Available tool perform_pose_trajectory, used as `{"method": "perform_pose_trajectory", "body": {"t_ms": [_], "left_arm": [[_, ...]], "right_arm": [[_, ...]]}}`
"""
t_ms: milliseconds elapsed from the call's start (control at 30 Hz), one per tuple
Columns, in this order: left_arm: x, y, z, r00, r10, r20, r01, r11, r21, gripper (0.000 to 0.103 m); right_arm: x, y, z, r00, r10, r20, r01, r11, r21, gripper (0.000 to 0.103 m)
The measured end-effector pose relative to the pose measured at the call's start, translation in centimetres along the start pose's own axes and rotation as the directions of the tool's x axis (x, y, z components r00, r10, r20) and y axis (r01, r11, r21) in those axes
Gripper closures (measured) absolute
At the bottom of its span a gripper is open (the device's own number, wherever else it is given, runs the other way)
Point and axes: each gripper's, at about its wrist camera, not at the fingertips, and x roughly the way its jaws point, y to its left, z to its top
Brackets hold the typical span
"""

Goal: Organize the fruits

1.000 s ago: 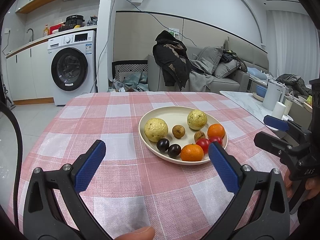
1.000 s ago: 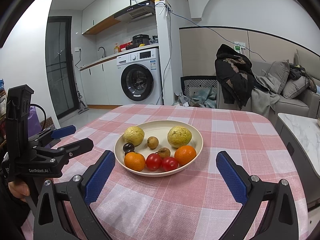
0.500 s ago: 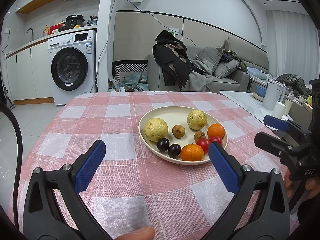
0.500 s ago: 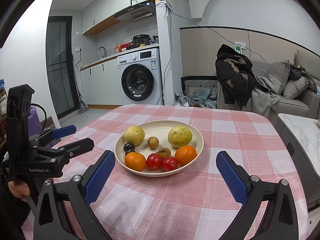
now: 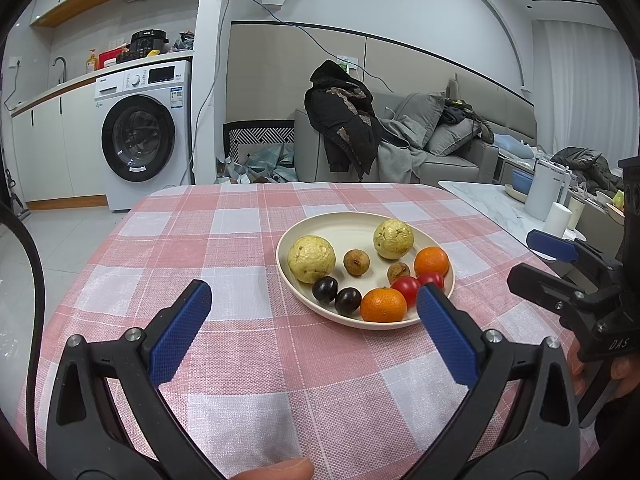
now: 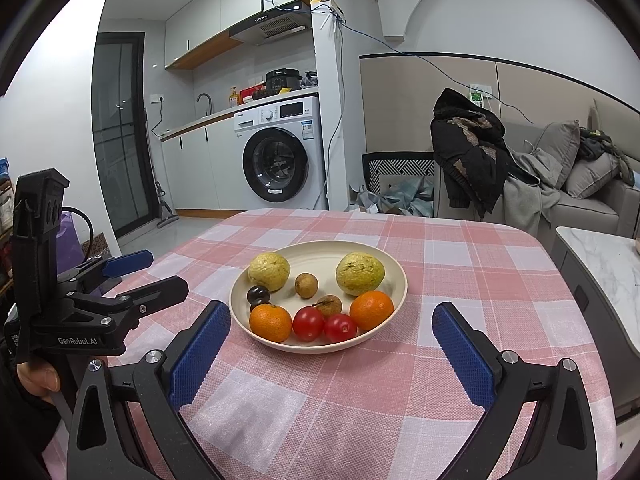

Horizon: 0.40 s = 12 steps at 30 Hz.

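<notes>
A: Where did things stand?

B: Both grippers hung short of the plate (image 6: 400, 280), which sat mid-frame in each wrist view on the checked cloth of the desk (image 6: 480, 264). The left gripper (image 5: 314, 304) was spread wide and held nothing; the right gripper (image 6: 330, 330) was the same.

A: And the fruit?

B: All in the plate. Two pale guavas (image 6: 360, 273) lay toward the back, two oranges (image 6: 371, 310) and two tomatoes (image 6: 308, 323) along the near rim, with dark plums (image 5: 325, 289) at the left and small brown fruits (image 6: 306, 285) in the middle.

A: What worried you?

B: Crowding, I judged. The tomatoes touched each other and sat just beside the oranges, so a finger coming down between them could have nudged a neighbour over the low rim. Round fruit would probably roll on that cloth, perhaps off the desk's edge.

A: Anything else?

B: A hard pinch might have split a tomato. And both grippers aimed at one plate from adjoining sides; reaching together, they could have knocked each other.
</notes>
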Motion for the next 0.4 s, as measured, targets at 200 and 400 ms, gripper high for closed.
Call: {"method": "perform_pose_trajectory", "body": {"t_ms": [200, 400], "left_arm": [[-0.01, 0.12, -0.03, 1.000, -0.001, 0.005, 0.001, 1.000, 0.001, 0.001], [-0.10, 0.10, -0.01, 1.000, -0.001, 0.010, 0.001, 1.000, 0.003, 0.001]], "right_arm": [[-0.01, 0.01, -0.01, 1.000, 0.001, 0.000, -0.001, 1.000, 0.000, 0.000], [0.03, 0.02, 0.03, 1.000, 0.002, 0.000, -0.002, 1.000, -0.001, 0.000]]}}
